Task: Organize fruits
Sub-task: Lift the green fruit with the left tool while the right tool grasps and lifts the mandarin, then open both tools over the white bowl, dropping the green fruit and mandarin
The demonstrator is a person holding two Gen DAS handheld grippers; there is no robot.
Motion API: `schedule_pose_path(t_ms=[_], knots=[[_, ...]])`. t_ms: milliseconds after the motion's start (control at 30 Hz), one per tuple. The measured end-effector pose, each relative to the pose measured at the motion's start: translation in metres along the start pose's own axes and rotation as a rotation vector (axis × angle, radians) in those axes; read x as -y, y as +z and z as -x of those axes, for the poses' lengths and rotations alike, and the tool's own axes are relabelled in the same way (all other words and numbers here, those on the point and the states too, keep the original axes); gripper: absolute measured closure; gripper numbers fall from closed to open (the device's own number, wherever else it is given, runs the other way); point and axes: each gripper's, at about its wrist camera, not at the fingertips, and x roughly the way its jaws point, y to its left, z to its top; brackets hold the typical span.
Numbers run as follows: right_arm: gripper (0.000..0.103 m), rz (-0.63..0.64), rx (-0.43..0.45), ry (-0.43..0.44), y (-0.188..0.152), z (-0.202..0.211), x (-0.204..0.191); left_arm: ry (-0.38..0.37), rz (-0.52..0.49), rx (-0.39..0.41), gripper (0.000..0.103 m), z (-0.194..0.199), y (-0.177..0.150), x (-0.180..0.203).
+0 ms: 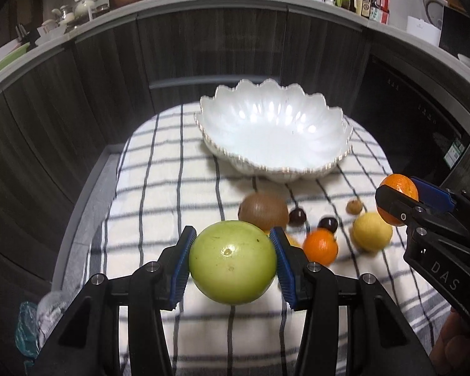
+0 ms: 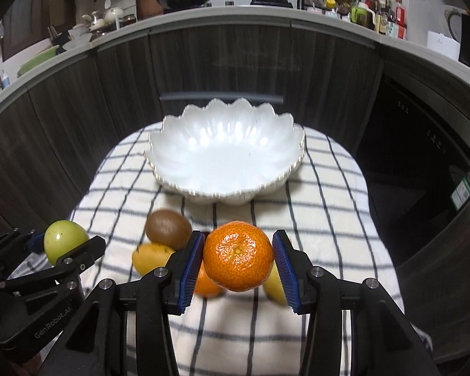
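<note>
My left gripper point(image 1: 233, 260) is shut on a green apple point(image 1: 232, 261) and holds it above the checked cloth. It also shows in the right wrist view point(image 2: 66, 242). My right gripper point(image 2: 238, 258) is shut on an orange mandarin point(image 2: 238, 255), also held above the cloth; it shows in the left wrist view point(image 1: 398, 199). An empty white scalloped bowl point(image 1: 274, 131) point(image 2: 225, 150) stands at the far end of the cloth. On the cloth lie a kiwi point(image 1: 263, 211) point(image 2: 167, 228), another mandarin point(image 1: 320, 246), a lemon point(image 1: 372, 230), two dark plums point(image 1: 297, 216) and a yellow mango point(image 2: 150, 258).
The checked cloth point(image 1: 159, 188) covers a small table with dark cabinet fronts point(image 1: 94, 94) around it. A small brown fruit point(image 1: 354, 206) lies near the lemon. A counter point(image 2: 235, 11) behind carries pans, bottles and dishes. Crumpled plastic point(image 1: 37, 319) lies at the lower left.
</note>
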Motion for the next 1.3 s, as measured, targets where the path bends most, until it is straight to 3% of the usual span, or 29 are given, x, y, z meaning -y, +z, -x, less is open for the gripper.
schedule_pose_path(t_ms=[433,700,967,1300], knots=[[0.056,0.005,0.078,0.009,0.061,-0.018,0.005,-0.007,-0.019,0.082,0.055,-0.020,0.069,-0.003],[0.056,-0.006,0.058,0.014,0.084,-0.052,0.014,-0.022,-0.047,0.100,0.055,-0.046,0.105,0.002],[0.056,-0.024,-0.004,0.017,0.091,-0.092,0.024,-0.047,-0.074,0.048,0.055,-0.092,0.124,0.009],[0.056,-0.034,-0.074,0.032,0.092,-0.133,0.029,-0.066,-0.085,-0.022,0.055,-0.138,0.124,0.014]])
